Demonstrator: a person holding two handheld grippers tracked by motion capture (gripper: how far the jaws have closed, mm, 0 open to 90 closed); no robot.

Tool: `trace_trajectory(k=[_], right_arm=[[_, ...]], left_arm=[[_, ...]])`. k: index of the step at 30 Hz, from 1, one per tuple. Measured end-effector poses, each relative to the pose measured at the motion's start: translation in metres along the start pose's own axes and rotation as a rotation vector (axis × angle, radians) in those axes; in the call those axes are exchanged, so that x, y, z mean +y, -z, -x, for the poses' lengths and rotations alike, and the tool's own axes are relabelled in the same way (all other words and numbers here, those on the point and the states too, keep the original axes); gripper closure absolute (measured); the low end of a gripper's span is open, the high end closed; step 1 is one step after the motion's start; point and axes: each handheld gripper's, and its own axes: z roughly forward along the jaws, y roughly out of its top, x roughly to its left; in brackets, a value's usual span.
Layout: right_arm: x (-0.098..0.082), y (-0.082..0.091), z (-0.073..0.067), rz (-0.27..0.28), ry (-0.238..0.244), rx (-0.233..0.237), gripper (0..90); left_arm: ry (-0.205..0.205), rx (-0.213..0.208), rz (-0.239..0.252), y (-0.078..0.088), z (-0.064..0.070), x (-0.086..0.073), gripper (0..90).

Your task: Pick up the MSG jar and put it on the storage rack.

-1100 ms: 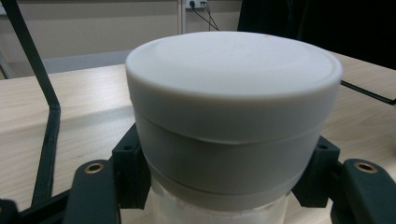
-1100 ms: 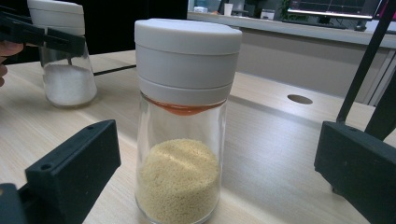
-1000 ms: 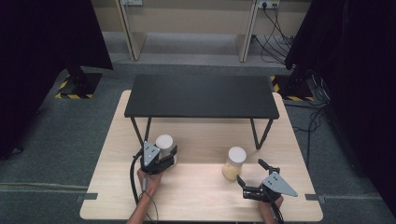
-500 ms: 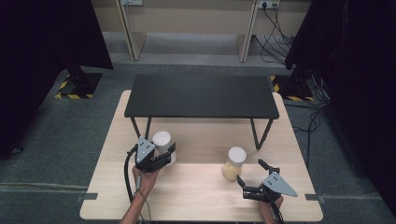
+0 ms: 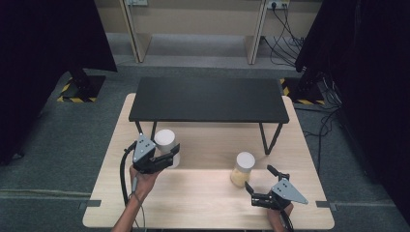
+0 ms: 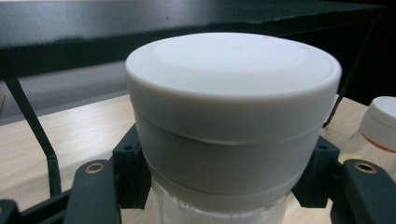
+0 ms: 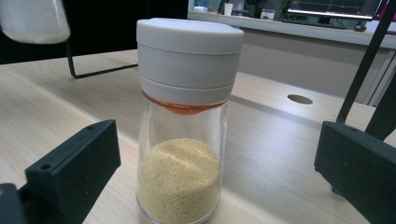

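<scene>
Below the black metal shelf (image 5: 209, 99), the left gripper (image 5: 162, 157) is clamping a white-capped glass jar (image 6: 232, 126) under its smooth cap, upright, lifted off the pale wooden table (image 5: 203, 200). Nearer the right gripper (image 5: 261, 186), whose jaws are gaping empty, a grain-filled shaker jar (image 7: 184, 121) is standing upright just ahead.

Black metal shelf (image 5: 209, 99) on pale wooden table (image 5: 203, 203), cables (image 5: 285, 29) behind.

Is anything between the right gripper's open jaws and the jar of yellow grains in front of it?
Nothing visible. The right gripper is open, and only bare table lies between its jaws and the jar of yellow grains, which stands upright just ahead.
</scene>
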Motion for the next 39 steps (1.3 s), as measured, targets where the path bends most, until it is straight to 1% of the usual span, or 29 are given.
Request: trace_trajectory(k=[3,5,7,8,11,16,20,23,27,33,37,39], right_arm=[[0.000,0.000,0.000,-0.001,0.001,-0.001,0.1],[0.000,0.000,0.000,-0.002,0.001,-0.002,0.1],[0.000,0.000,0.000,-0.002,0.000,-0.003,0.1],[0.001,0.000,-0.001,-0.004,0.001,-0.003,0.1],[0.001,0.000,-0.001,-0.005,0.005,-0.003,0.1],[0.001,0.000,-0.001,-0.005,0.002,-0.004,0.1],[0.001,0.000,-0.001,-0.005,0.004,-0.003,0.1],[0.001,0.000,-0.001,-0.006,0.006,-0.003,0.1],[0.001,0.000,-0.001,-0.006,0.005,-0.002,0.1],[0.001,0.000,-0.001,-0.008,0.006,-0.002,0.1],[0.001,-0.001,-0.001,-0.008,0.008,-0.001,0.1],[0.001,-0.001,-0.001,-0.009,0.006,-0.001,0.1]], left_arm=[[0.005,-0.009,-0.002,0.005,-0.003,0.011,35.0],[0.020,-0.030,0.002,0.010,-0.007,0.019,35.0],[0.021,-0.044,-0.008,0.014,-0.010,0.032,35.0],[0.013,-0.044,-0.019,0.016,-0.010,0.040,35.0],[-0.018,-0.033,-0.029,0.020,-0.008,0.056,35.0],[-0.007,-0.050,-0.018,0.026,-0.010,0.078,35.0],[-0.015,-0.044,-0.022,0.028,-0.009,0.093,35.0],[-0.001,-0.047,-0.031,0.026,-0.011,0.106,35.0],[0.009,-0.031,-0.035,0.022,-0.013,0.121,35.0],[0.017,0.017,-0.024,0.014,-0.014,0.143,35.0],[0.018,0.066,-0.010,0.002,-0.009,0.150,35.0],[0.042,0.082,0.002,-0.005,-0.010,0.151,35.0]])
